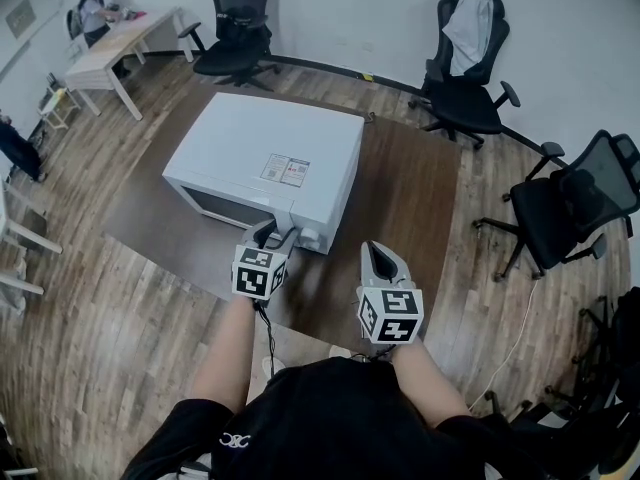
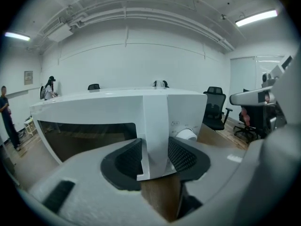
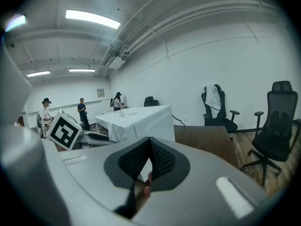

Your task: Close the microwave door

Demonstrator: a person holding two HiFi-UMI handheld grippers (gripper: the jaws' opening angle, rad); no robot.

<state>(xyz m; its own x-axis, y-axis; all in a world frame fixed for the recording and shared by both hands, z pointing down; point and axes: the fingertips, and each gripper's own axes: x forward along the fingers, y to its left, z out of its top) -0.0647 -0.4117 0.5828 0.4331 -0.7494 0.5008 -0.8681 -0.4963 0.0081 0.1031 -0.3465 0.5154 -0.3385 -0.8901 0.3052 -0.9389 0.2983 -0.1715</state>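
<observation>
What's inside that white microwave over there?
Nothing inside can be made out. The door covers the front of the microwave, and its window is too dark to see through, so whatever may be in there stays hidden.

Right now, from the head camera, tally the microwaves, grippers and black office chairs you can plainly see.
Microwave: 1
Grippers (left gripper, right gripper): 2
Black office chairs: 3
Total: 6
</observation>
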